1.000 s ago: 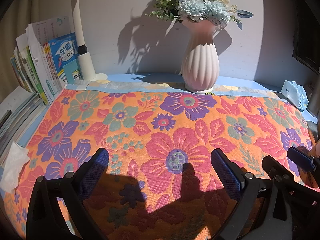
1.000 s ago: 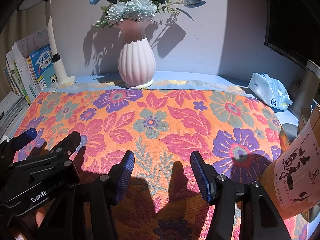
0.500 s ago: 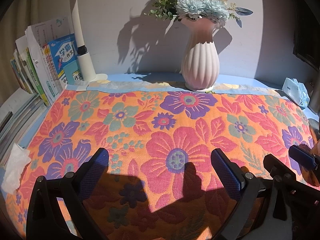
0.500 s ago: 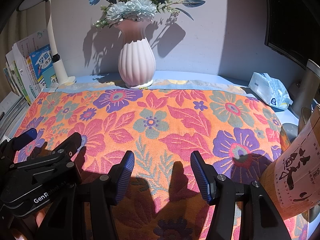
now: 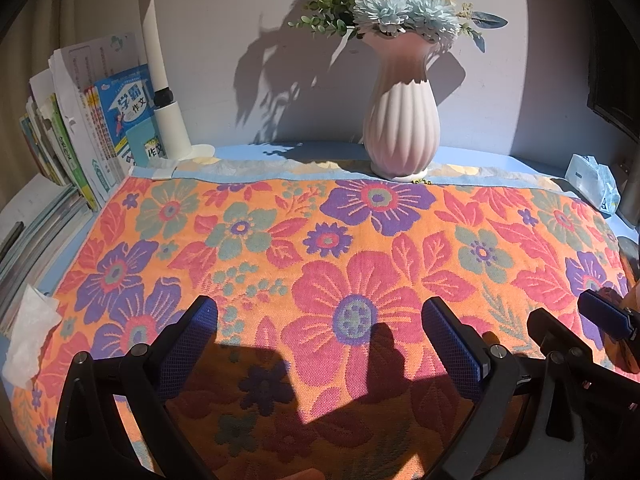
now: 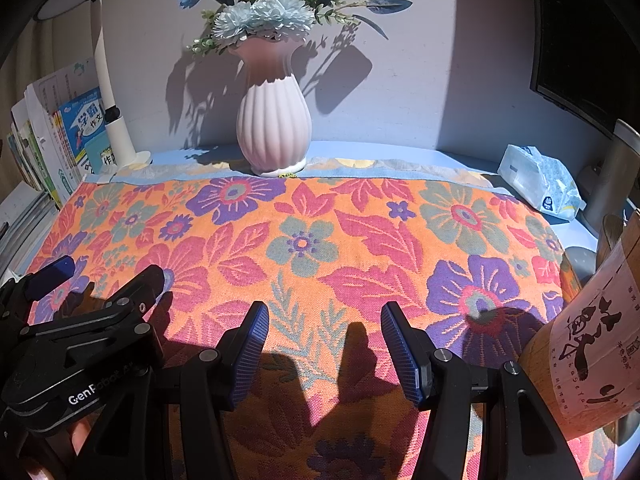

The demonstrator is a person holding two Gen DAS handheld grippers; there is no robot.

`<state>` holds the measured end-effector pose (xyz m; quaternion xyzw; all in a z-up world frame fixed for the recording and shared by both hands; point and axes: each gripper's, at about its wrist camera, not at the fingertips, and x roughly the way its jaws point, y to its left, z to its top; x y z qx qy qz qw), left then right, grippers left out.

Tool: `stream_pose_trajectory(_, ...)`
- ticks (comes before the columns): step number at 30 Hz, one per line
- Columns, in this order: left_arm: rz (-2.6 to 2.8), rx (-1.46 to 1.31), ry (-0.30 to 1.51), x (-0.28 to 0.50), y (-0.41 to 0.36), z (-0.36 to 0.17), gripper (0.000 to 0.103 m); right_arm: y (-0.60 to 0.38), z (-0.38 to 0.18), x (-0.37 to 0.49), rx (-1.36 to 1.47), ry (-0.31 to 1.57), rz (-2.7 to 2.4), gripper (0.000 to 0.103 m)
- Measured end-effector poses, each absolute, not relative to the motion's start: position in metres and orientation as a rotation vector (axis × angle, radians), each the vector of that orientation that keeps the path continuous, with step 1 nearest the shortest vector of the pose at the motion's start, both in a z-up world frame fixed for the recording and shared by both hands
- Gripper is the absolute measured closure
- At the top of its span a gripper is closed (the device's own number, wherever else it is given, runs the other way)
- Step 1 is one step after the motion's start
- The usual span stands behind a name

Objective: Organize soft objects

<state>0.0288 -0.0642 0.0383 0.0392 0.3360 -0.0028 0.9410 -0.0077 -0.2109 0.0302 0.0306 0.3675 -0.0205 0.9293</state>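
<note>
A floral orange, pink and purple cloth (image 5: 320, 248) lies spread flat over the desk; it also shows in the right wrist view (image 6: 320, 240). My left gripper (image 5: 320, 336) hovers open and empty over its near middle. My right gripper (image 6: 324, 344) hovers open and empty over the near edge, just right of the left one. The right gripper's fingers (image 5: 604, 316) show at the right of the left view, and the left gripper's body (image 6: 80, 344) at the left of the right view.
A pink ribbed vase (image 5: 400, 128) of flowers stands at the cloth's back edge. Books (image 5: 80, 140) and a white lamp base (image 5: 172, 128) stand back left. A crumpled tissue (image 5: 28, 332) lies left. A tissue pack (image 6: 540, 180) and a labelled brown bottle (image 6: 588, 360) sit right.
The left gripper has shifted slightly right and closer to the right one. Both stay open over the cloth.
</note>
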Motion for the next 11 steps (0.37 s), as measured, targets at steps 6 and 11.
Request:
stream_pose_trajectory(6,0.0,0.084,0.681,0.0289,-0.0644,0.0381,0.001,-0.2098,0.0306,-0.0071,0.06,0.754,-0.042,0.046)
stream_pose_trajectory(11,-0.003,0.096,0.658,0.0272,-0.0645,0.0392,0.001,-0.2095,0.0303,-0.0077,0.061,0.756,-0.044,0.046)
